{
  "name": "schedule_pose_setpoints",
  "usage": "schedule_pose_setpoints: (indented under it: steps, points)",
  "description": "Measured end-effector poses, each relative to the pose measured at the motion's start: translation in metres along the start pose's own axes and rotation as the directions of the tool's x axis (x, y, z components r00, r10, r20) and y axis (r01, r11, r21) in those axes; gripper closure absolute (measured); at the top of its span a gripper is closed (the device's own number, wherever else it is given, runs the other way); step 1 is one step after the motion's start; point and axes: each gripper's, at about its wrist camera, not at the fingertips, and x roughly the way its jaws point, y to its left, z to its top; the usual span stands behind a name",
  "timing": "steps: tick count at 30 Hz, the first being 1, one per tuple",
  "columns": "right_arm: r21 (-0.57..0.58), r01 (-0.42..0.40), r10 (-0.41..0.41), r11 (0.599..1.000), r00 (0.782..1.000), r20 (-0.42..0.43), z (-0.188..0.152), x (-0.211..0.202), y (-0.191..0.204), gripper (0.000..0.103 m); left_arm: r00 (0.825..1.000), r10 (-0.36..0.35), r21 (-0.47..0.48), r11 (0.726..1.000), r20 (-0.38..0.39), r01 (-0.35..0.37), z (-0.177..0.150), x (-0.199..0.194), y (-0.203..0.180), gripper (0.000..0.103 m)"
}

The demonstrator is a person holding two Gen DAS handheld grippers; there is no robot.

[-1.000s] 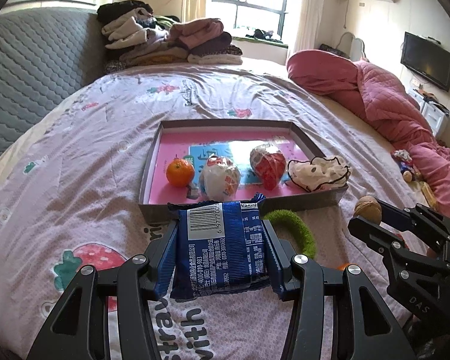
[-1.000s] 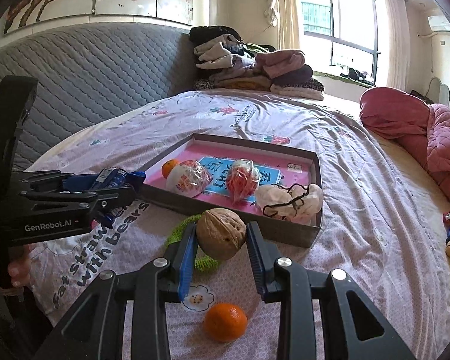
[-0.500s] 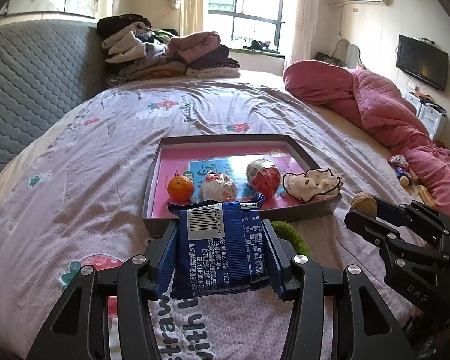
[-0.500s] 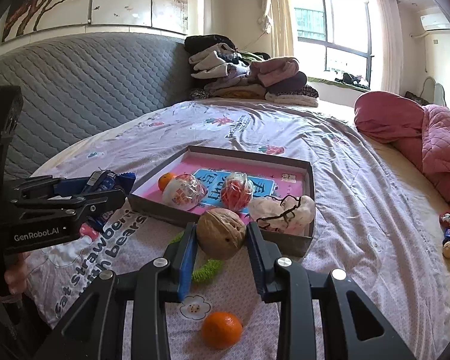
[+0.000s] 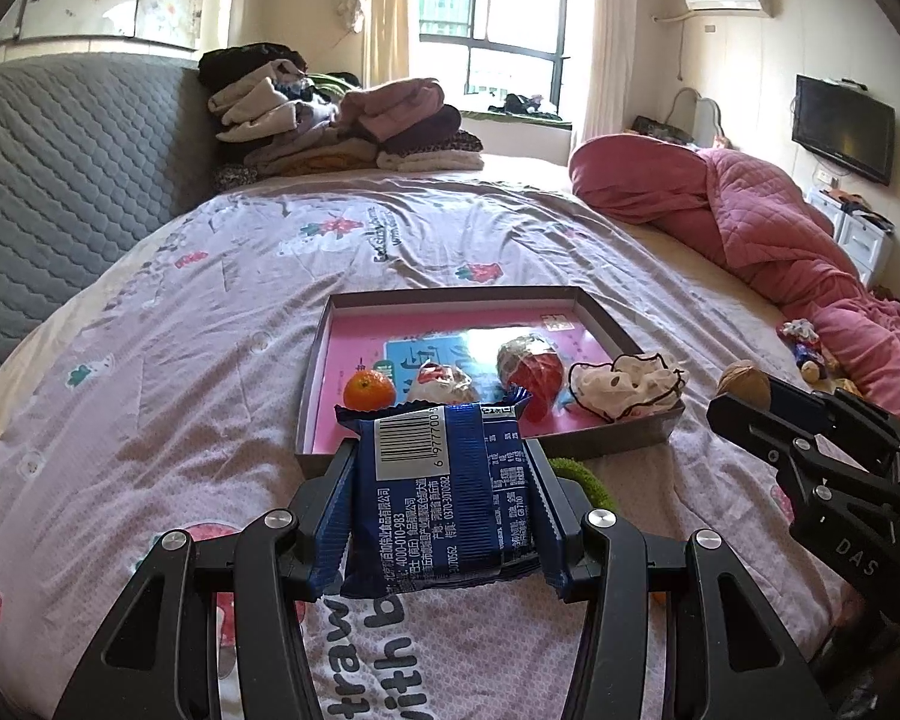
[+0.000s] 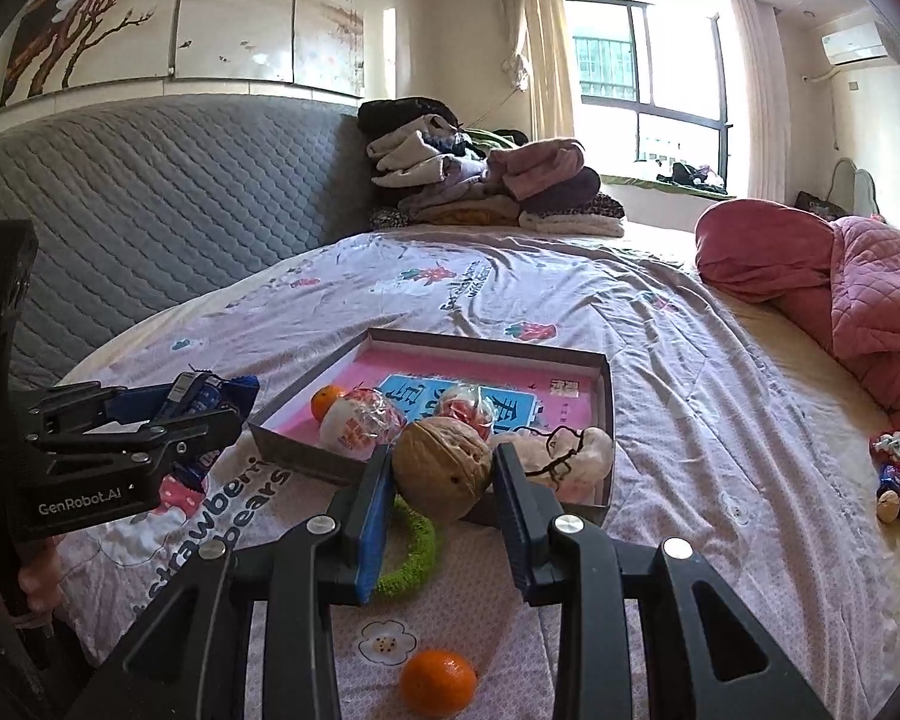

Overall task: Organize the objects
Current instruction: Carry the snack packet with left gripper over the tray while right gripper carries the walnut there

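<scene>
Tray (image 5: 594, 312) beyond green ring (image 6: 417, 552), loose orange (image 6: 438, 683) nearer.

So the left gripper (image 5: 444, 501) is clamped on a blue snack packet (image 5: 441, 498), barcode facing up, held above the bed (image 5: 210, 360). Past it sits a shallow tray (image 5: 606, 318) with a tangerine (image 5: 368, 390) along its near edge. The right gripper (image 5: 768, 414) pokes in from the right side, gripping a walnut (image 5: 741, 381).

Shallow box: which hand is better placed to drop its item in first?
Probably left. The left gripper holds the blue packet right at the box's near wall; the right gripper with the walnut looks slightly farther back.
</scene>
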Motion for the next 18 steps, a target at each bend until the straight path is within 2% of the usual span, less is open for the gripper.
schedule_pose_setpoints:
  steps: [8,18]
  points:
    - [0.007,0.0,0.0,1.0,1.0,0.023,0.004,-0.002,-0.004,0.07,1.0,0.008,-0.001,1.0,0.006,-0.008,0.001,0.001,0.0,0.05]
    - [-0.008,0.012,-0.012,1.0,0.998,0.065,0.027,-0.003,-0.005,0.07,0.999,0.025,0.006,1.0,0.024,-0.026,0.011,0.004,0.003,0.05]
